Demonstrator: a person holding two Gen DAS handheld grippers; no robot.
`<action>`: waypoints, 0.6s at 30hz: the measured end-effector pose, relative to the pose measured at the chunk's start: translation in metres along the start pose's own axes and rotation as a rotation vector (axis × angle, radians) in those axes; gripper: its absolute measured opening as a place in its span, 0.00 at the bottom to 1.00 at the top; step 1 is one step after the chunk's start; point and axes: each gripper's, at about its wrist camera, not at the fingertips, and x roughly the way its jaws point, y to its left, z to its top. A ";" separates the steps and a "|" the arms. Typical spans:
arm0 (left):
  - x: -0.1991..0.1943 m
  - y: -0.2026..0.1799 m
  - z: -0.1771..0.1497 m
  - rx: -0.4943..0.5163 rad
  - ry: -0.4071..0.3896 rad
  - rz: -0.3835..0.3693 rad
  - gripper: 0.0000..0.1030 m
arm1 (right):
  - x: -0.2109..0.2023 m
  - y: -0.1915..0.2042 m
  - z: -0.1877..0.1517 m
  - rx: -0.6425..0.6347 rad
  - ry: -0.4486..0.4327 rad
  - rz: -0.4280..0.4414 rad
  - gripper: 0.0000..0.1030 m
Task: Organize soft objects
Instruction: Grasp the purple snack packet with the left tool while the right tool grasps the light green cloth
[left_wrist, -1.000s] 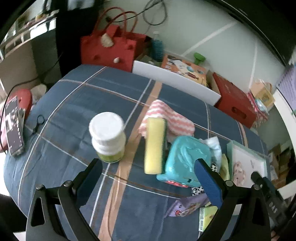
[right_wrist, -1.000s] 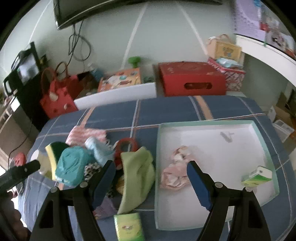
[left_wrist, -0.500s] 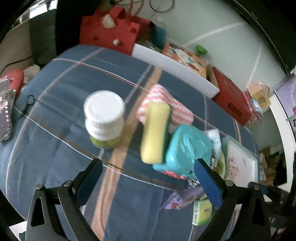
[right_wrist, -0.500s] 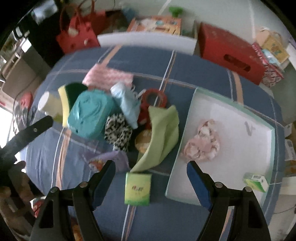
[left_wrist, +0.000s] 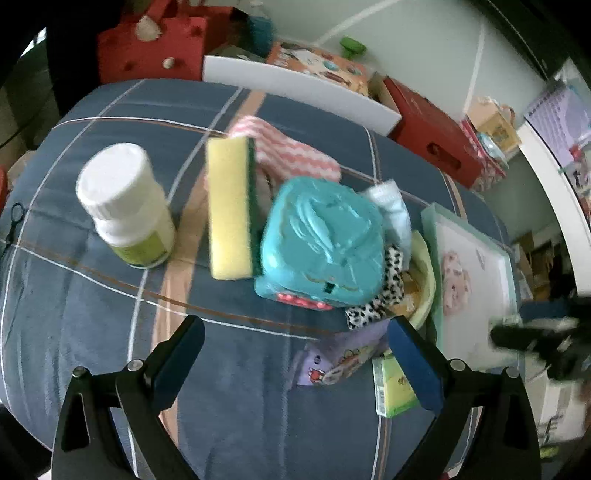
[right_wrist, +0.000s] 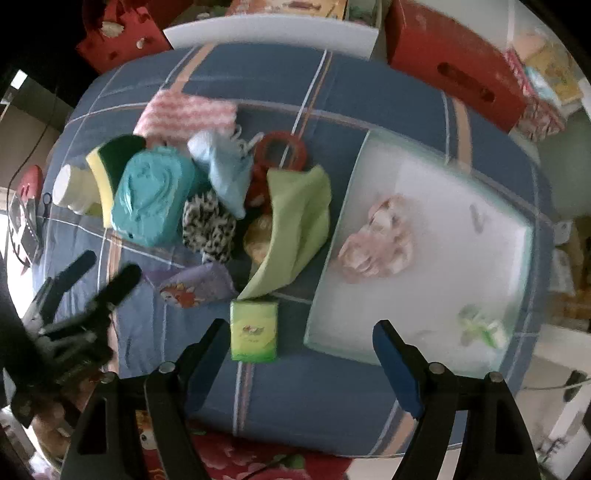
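Observation:
A pile of soft things lies on the blue plaid cloth: a pink striped cloth (right_wrist: 184, 114), a light blue sock (right_wrist: 225, 173), a leopard-print piece (right_wrist: 208, 229), a green cloth (right_wrist: 295, 229) and a purple printed cloth (right_wrist: 199, 284). A pink scrunchie (right_wrist: 376, 240) lies in the white tray (right_wrist: 424, 314). My right gripper (right_wrist: 301, 332) hangs open and empty, pointing straight down between the green tissue pack (right_wrist: 254, 330) and the tray's near left corner. My left gripper (left_wrist: 295, 332) is open and empty, just short of the teal wipes pack (left_wrist: 321, 240) and the purple cloth (left_wrist: 340, 354).
A white bottle (left_wrist: 125, 206) and a yellow sponge (left_wrist: 229, 210) stand left of the teal pack. A red ring (right_wrist: 280, 147) lies in the pile, and a small carton (right_wrist: 480, 328) in the tray. A red bag (left_wrist: 151, 40) and a red box (right_wrist: 450, 55) sit beyond the far edge.
The right gripper has tipped from looking across the table to looking straight down on it. The left gripper has sunk and come closer to the pile. Both stay open.

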 end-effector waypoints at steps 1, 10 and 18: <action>0.003 -0.003 -0.001 0.010 0.013 -0.007 0.96 | -0.004 -0.001 0.004 -0.005 -0.008 -0.005 0.80; 0.029 -0.028 -0.010 0.097 0.110 -0.020 0.96 | 0.022 0.013 0.015 -0.023 0.025 0.008 0.77; 0.057 -0.035 -0.017 0.106 0.184 -0.004 0.96 | 0.046 0.019 0.033 -0.011 0.027 0.031 0.71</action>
